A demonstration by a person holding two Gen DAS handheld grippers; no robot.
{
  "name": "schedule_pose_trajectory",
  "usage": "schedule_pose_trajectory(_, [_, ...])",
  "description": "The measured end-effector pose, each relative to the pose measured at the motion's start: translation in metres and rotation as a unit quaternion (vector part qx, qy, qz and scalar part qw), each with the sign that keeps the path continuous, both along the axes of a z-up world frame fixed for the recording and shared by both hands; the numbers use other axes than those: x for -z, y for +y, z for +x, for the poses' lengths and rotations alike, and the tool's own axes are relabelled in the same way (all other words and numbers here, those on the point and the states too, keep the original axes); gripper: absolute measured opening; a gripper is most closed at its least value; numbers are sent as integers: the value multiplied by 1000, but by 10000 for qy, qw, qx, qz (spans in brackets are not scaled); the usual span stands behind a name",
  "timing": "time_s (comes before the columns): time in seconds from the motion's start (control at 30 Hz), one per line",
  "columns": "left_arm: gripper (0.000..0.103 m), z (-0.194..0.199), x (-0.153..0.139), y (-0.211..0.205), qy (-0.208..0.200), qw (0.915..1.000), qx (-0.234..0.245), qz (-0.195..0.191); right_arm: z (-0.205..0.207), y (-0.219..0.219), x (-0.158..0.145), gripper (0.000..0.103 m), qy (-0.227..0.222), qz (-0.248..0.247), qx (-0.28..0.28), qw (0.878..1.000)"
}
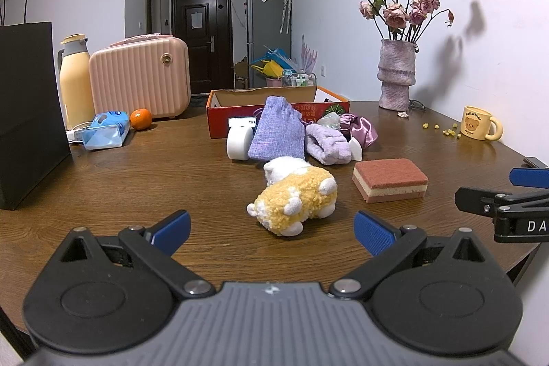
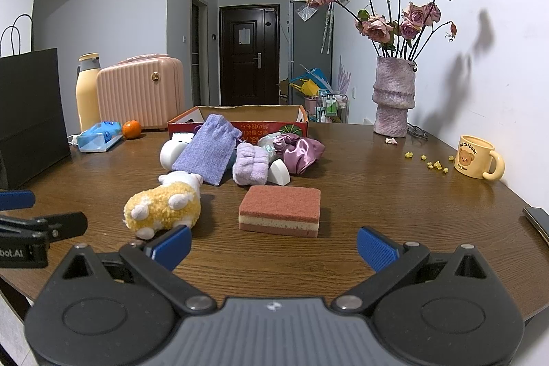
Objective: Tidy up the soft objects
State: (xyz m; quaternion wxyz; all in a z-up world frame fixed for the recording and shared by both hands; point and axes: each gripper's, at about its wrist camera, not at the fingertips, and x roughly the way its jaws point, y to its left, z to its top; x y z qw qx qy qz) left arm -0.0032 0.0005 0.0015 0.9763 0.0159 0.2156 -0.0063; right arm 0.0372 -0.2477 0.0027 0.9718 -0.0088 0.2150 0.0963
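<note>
A yellow and white plush toy [image 1: 295, 196] lies on the brown table just ahead of my open left gripper [image 1: 272, 230]; it also shows in the right wrist view [image 2: 164, 204]. A pink sponge [image 2: 281, 210] lies ahead of my open right gripper [image 2: 274, 244] and shows in the left view [image 1: 391, 179]. Behind them lie a lilac drawstring pouch [image 1: 278, 132], a lilac folded towel [image 1: 327, 143], a purple satin scrunchie [image 1: 360, 127] and white foam pieces [image 1: 238, 143]. An open red cardboard box [image 1: 274, 98] stands behind the pile. Both grippers are empty.
A black paper bag [image 1: 27, 126] stands at the left, with a yellow thermos [image 1: 73, 81], pink case [image 1: 140, 78], tissue pack [image 1: 106, 129] and orange [image 1: 140, 119]. A vase of dried roses [image 1: 396, 74] and a yellow mug [image 1: 478, 122] stand right. A phone [image 2: 538, 222] lies at the table's right edge.
</note>
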Motion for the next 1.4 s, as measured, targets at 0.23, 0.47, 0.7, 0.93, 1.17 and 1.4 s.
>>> schedule_pose_trajectory(0.23, [103, -1, 0, 0, -6, 10000, 5, -3, 0, 0, 0, 103, 0, -6, 1, 10000])
schedule_pose_trajectory(0.47, [103, -1, 0, 0, -8, 10000, 7, -6, 0, 0, 0, 103, 1, -9, -1, 10000])
schedule_pose_trajectory(0.7, [103, 0, 0, 0, -10, 10000, 3, -9, 1, 4, 2, 103, -4, -46, -29, 10000])
schedule_pose_trajectory(0.93, [103, 4, 2, 0, 55, 10000, -14, -50, 8, 7, 2, 103, 28, -94, -65, 9999])
schedule_pose_trajectory(1.17, [103, 15, 3, 4, 102, 9999, -43, -99, 16, 10, 4, 103, 69, -145, -86, 9998])
schedule_pose_trajectory(1.4, [103, 29, 9, 7, 221, 9996, -53, -147, 29, 14, 8, 103, 147, -175, -80, 9997])
